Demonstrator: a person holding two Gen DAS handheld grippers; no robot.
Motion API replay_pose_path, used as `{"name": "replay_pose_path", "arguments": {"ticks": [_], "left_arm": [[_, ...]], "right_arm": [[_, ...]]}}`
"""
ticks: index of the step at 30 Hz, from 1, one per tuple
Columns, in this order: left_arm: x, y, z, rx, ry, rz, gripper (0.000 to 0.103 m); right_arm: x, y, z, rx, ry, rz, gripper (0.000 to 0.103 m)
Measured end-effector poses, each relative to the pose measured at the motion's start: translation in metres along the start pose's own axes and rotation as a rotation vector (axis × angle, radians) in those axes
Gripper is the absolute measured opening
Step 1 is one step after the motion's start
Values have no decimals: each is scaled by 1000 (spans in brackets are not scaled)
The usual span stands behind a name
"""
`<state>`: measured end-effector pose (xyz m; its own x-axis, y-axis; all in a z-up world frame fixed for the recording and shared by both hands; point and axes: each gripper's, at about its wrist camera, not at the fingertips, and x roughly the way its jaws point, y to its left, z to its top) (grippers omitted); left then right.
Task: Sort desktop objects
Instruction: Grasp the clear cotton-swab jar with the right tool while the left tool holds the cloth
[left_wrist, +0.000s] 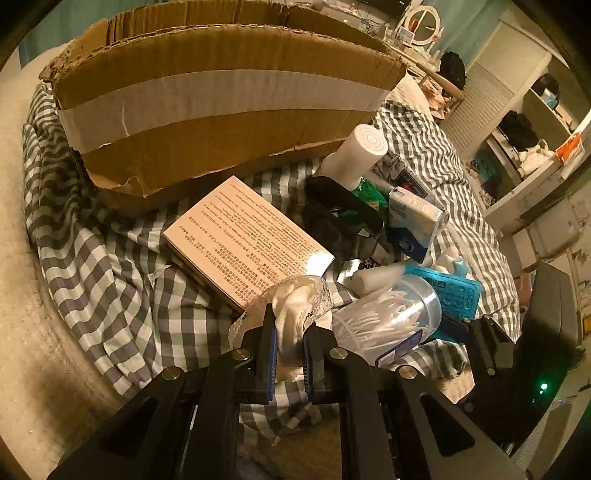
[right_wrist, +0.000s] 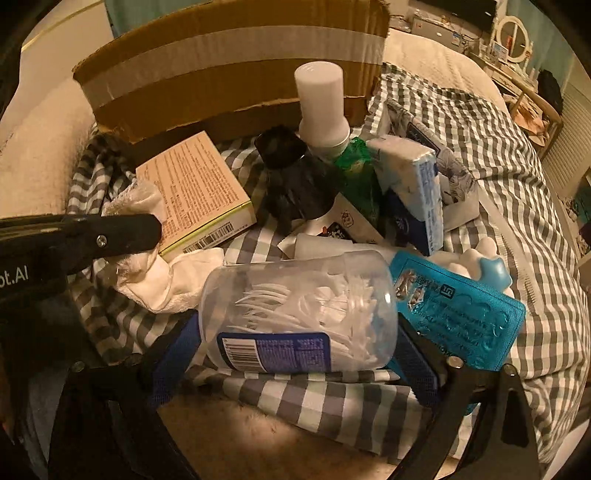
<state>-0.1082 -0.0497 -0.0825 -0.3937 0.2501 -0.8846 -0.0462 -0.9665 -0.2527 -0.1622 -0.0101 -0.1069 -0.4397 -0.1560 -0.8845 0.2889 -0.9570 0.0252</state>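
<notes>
My left gripper is shut on a white lace-edged cloth, which lies against the corner of a beige printed box. In the right wrist view that same gripper shows as a black finger on the white cloth. My right gripper stands wide open with its blue pads on either side of a clear jar of white floss picks lying on its side. I cannot tell whether the pads touch the jar. The jar lies just right of the left gripper.
A taped cardboard box stands behind the pile on a grey checked cloth. The pile holds a white bottle, a black cup, a green packet, a tissue pack and a blue blister pack. Shelves rise at right.
</notes>
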Motion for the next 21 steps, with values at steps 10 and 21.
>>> {"name": "replay_pose_path", "arguments": {"ticks": [10,21], "left_arm": [[-10,-6,-3,26,-68,10,11],[-38,-19,-12,77,-157,81,11]], "right_arm": [[-20,0,-5,64,-24,10,92],[-69,5,-15,97,-83,19,90]]}}
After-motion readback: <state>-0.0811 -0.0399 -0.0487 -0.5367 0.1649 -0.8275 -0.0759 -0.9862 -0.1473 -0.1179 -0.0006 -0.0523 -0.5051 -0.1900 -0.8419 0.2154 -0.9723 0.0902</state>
